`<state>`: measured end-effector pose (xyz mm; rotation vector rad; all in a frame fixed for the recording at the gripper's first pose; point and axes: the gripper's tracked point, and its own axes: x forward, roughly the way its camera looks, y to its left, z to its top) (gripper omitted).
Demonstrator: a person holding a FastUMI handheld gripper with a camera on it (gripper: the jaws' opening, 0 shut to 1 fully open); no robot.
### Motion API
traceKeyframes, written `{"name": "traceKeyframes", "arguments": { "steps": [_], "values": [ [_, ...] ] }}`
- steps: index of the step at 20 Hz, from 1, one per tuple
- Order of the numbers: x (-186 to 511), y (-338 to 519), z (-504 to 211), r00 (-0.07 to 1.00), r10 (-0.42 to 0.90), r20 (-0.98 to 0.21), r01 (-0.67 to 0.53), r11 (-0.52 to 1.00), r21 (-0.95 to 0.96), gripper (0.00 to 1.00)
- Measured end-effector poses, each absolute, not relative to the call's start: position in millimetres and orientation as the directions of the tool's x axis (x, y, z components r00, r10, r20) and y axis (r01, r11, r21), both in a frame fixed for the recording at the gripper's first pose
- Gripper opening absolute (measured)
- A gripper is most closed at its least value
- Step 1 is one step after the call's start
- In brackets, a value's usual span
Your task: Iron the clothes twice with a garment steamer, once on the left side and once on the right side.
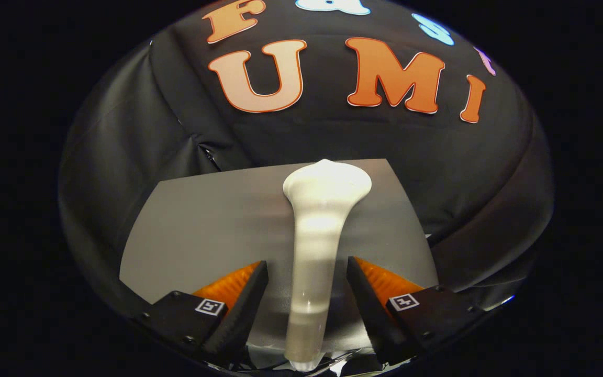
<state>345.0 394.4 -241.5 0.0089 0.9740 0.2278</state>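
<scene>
Steamer [318,246] stands between the 2 fingers, long axis running to 12 o'clock.

Grey table [197,220] spreads beyond the fingers, backed by the black booth wall [139,120]. On it the white steamer runs from its narrow handle end at 6 o'clock, in the gap, to a flared head at 12 o'clock. The gripper [306,285] is spread: its pads [252,293] sit at 9 and 3 o'clock of the handle, just beside it with gaps showing. Closing straight inward looks like the grasp needed; no garment is visible.

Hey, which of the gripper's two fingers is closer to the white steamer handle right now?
The right finger sits slightly nearer the white garment steamer between them; the left finger shows a wider gap. Neither touches; the gripper is open.
</scene>
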Motion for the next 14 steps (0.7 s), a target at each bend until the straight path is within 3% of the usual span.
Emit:
{"name": "traceKeyframes", "arguments": {
  "steps": [5,8,11,13,14],
  "values": [
    [354,391,-253,0.534,0.152,-0.831,-0.17,0.983,0.071,0.96],
    [360,390,-253,0.571,0.14,-0.809,-0.185,0.982,0.039,0.86],
    [358,389,-256,0.568,0.132,-0.813,-0.171,0.984,0.041,0.64],
    [362,388,-257,0.576,0.147,-0.804,-0.139,0.987,0.081,0.64],
    [363,388,-257,0.587,0.159,-0.794,-0.123,0.987,0.106,0.5]
  ]
}}
